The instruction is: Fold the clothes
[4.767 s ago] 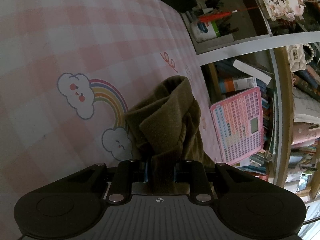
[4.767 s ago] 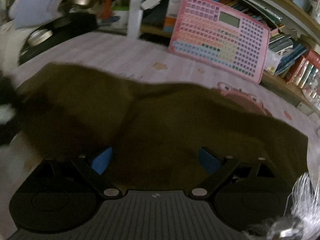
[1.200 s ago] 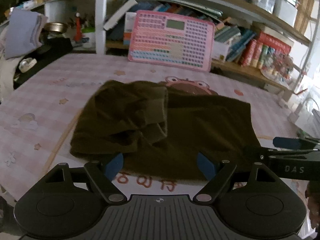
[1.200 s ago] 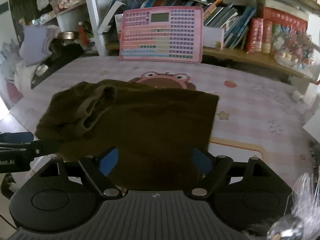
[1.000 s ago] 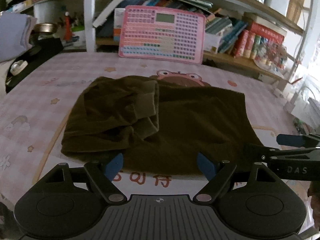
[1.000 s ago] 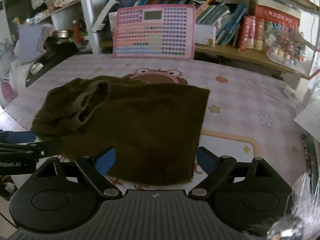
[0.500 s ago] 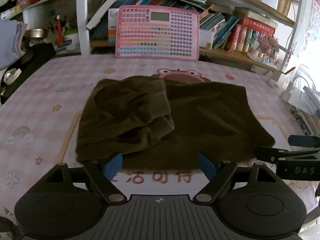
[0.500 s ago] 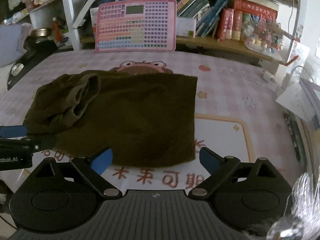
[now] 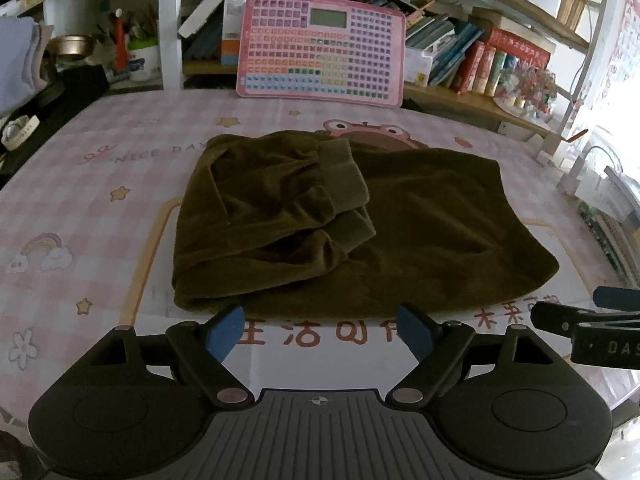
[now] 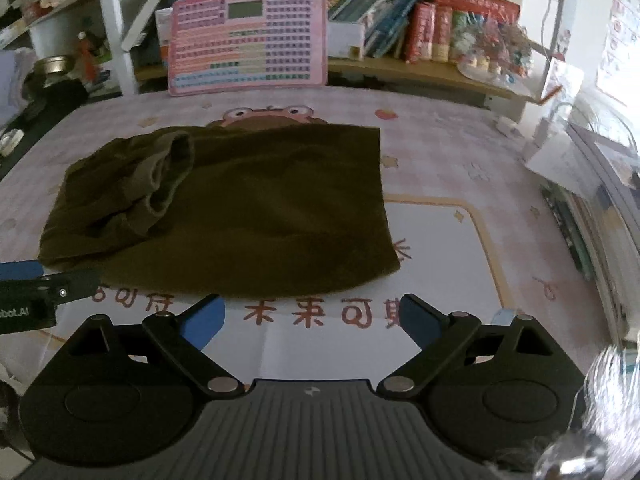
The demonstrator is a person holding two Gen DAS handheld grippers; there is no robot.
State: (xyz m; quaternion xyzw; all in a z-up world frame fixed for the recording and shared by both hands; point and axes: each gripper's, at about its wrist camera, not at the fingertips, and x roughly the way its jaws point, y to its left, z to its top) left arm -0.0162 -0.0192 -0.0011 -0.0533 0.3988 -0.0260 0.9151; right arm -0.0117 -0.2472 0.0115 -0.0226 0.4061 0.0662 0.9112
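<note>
Both grippers have drawn back from the olive-brown garment (image 9: 360, 236) since a second ago, and more of the pink checked worktop (image 9: 100, 184) with its orange lettering now shows in front of each. The left gripper (image 9: 320, 330) has its jaws spread wide with nothing between them, its blue pads just short of the cloth's near hem. The right gripper (image 10: 312, 318) is likewise spread and empty. The garment lies folded flat at the middle of the worktop, at 12 o'clock from both grippers, its ribbed cuffs (image 9: 352, 200) bunched on top toward 10 o'clock. A pink keyboard toy (image 9: 320, 48) leans against the bookshelf (image 9: 480, 60) behind it, farther off at 12 o'clock.
</note>
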